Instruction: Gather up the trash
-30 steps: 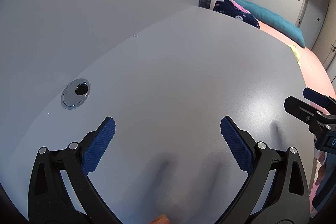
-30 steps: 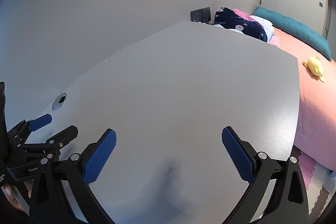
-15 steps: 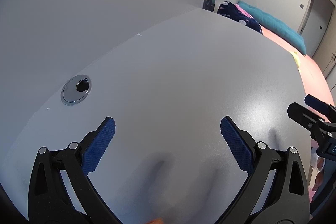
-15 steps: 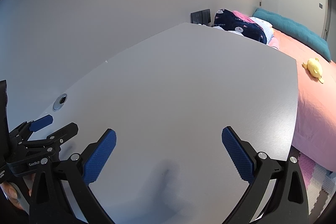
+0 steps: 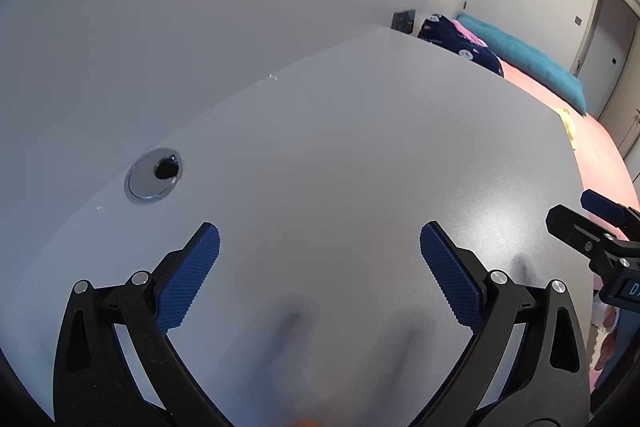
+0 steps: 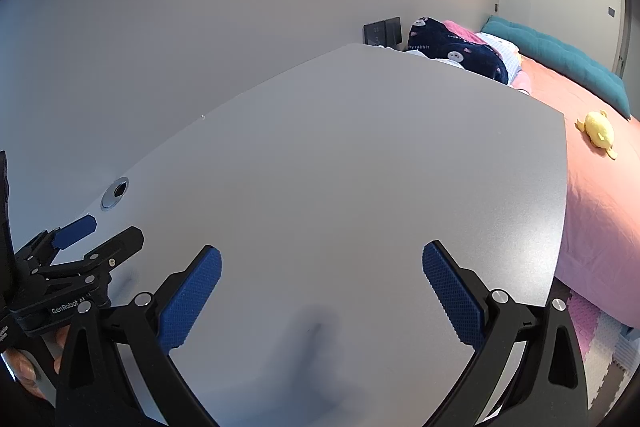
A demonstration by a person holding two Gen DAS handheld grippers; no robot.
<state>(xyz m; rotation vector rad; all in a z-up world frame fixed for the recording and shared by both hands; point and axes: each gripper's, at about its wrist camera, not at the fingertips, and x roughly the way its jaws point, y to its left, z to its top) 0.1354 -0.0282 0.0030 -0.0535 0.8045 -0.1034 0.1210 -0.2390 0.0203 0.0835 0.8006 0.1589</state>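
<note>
My left gripper (image 5: 320, 267) low over grey matte tabletop (image 5: 360, 155), blue-padded fingers spread wide, nothing between. My right gripper (image 6: 322, 281) alongside, level, spread too. Round silver cable grommet (image 5: 154, 175) ahead-left. Beyond far edge: coral-pink bed (image 6: 592, 163), yellow plush toy (image 6: 599, 132). Trash: cannot see any.

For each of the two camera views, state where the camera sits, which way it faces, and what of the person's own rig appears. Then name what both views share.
Left wrist: on the left gripper, facing across the grey table toward the bed; the right gripper shows at right.
Right wrist: on the right gripper, facing likewise; the left gripper shows at left.
Shared: table, cable grommet, yellow plush toy.
</note>
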